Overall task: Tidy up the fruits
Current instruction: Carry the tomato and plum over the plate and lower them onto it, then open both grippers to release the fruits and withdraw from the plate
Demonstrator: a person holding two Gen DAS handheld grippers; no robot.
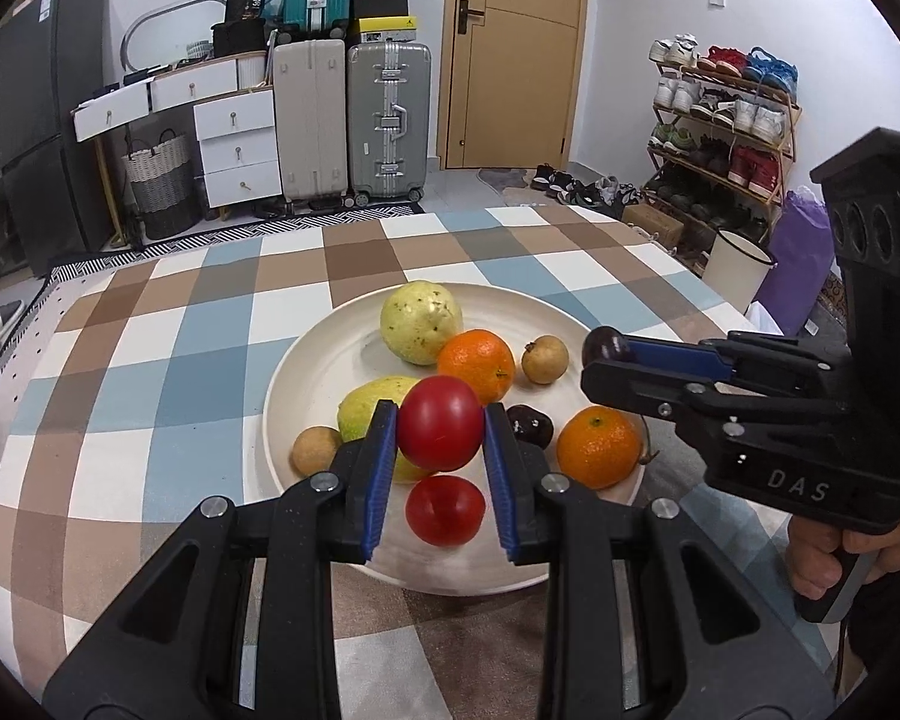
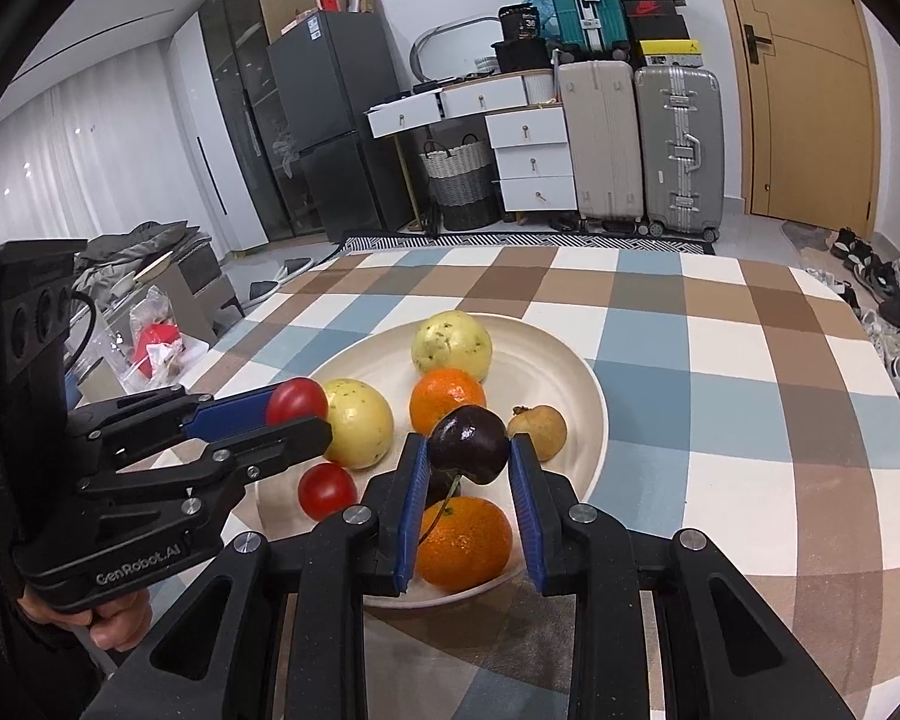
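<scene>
Cherry (image 2: 468,444) hides plate's (image 2: 354,360) second cherry.

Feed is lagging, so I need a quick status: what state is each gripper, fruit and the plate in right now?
Left gripper: shut on red tomato, held above the plate.
Right gripper: shut on dark cherry, held above the plate.
Second tomato: resting on plate.
Two oranges: resting on plate.
Two guavas: resting on plate.
Plate: flat on the checked tablecloth.
</scene>
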